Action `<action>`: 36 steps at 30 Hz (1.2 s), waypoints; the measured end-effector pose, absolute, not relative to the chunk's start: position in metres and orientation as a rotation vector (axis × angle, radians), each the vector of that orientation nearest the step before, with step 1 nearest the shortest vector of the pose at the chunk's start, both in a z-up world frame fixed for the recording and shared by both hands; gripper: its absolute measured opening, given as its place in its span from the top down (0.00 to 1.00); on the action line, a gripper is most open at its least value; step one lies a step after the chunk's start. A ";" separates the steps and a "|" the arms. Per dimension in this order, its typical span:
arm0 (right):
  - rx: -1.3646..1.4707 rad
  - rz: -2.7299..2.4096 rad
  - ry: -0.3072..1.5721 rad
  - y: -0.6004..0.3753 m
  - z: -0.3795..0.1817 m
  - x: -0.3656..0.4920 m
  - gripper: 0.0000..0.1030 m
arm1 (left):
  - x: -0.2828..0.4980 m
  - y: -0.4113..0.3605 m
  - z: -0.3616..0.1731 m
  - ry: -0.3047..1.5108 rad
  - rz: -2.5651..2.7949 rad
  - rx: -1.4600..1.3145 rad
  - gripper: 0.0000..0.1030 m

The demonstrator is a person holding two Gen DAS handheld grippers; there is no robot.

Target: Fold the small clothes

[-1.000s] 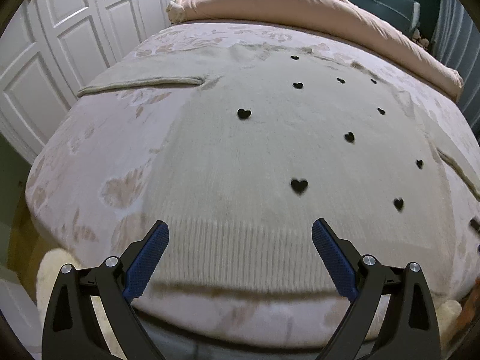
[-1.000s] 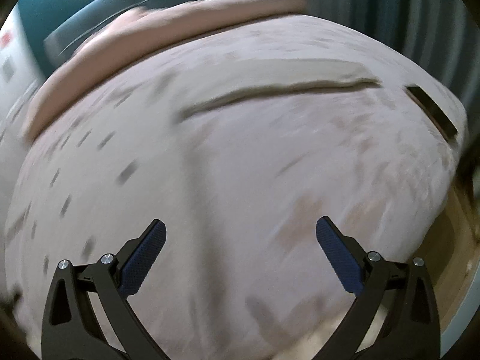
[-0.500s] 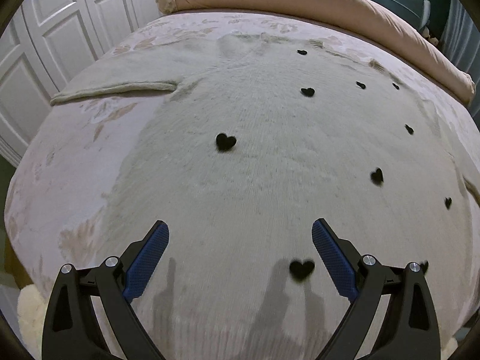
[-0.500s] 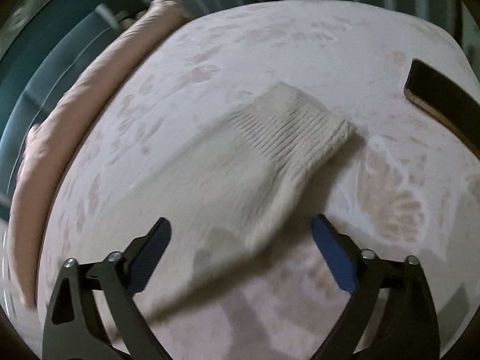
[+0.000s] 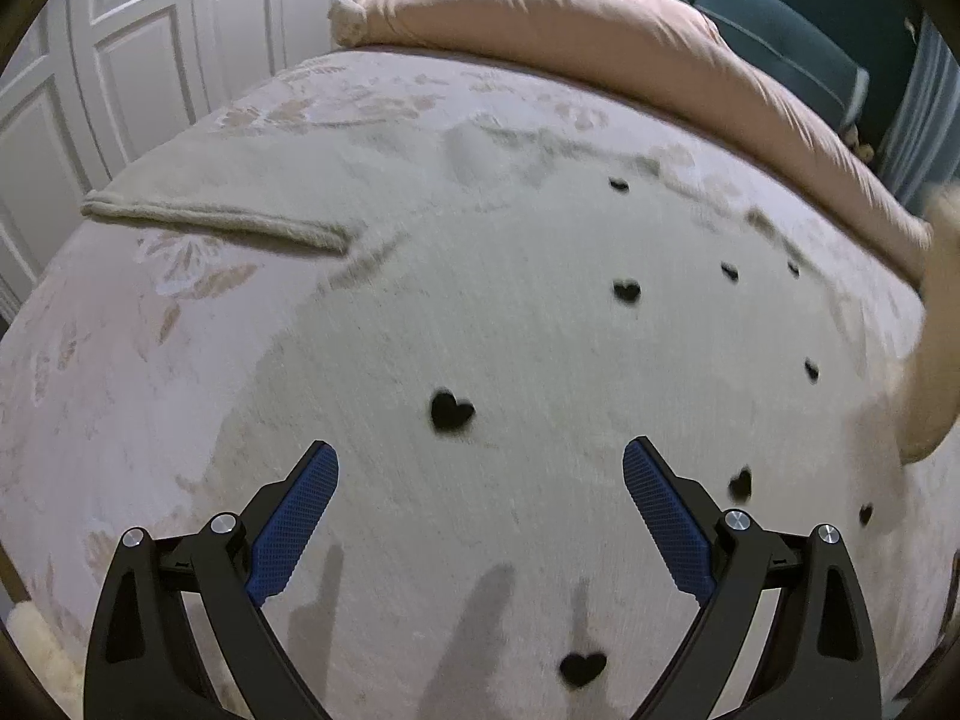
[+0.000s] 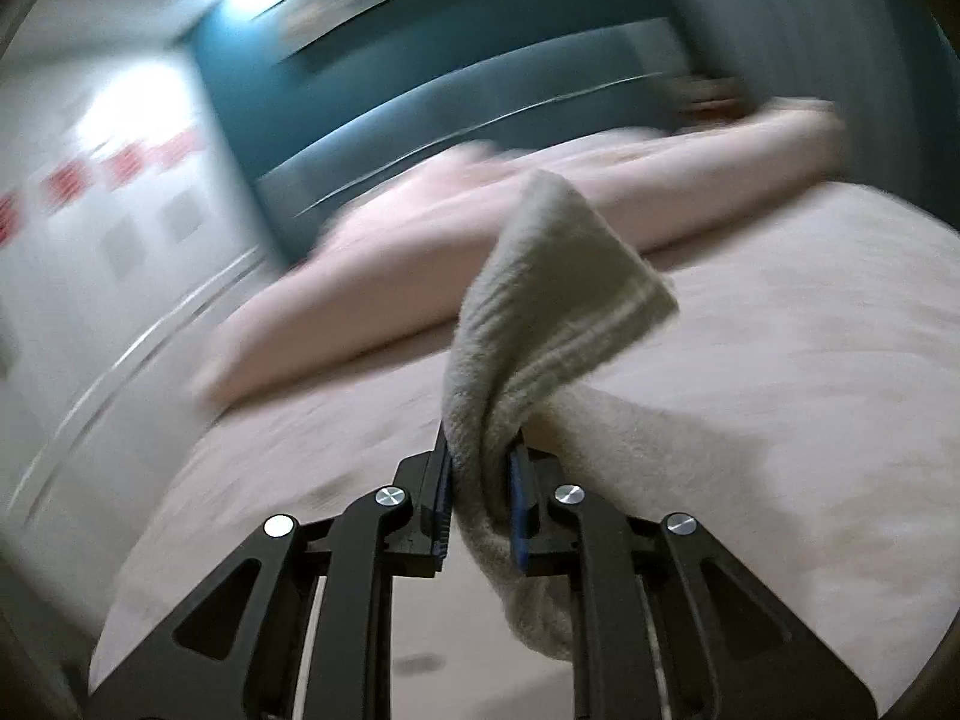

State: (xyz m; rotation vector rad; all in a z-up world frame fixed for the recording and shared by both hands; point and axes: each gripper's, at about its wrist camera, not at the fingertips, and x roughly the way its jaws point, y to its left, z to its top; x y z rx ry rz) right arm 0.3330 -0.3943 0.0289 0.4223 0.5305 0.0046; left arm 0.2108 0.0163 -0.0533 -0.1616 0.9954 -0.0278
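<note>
The cream sweater [image 5: 540, 330] with black hearts lies spread flat on the bed [image 5: 120, 360], the left gripper [image 5: 480, 516] hovering over its body with jaws wide apart, while the right gripper's [image 6: 480, 480] jaws are closing, pinching its ribbed sleeve cuff [image 6: 540, 300]

A bed [image 5: 150, 372] with a pale floral cover fills the room; a rolled pink duvet [image 5: 600, 42] lies along a teal padded headboard [image 5: 750, 0], with white panelled wardrobe doors [image 5: 120, 60] on the left
</note>
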 end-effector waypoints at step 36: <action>0.710 -0.120 0.643 -0.414 -0.088 0.271 0.94 | 0.358 -0.005 -0.022 0.811 -0.327 -0.429 0.95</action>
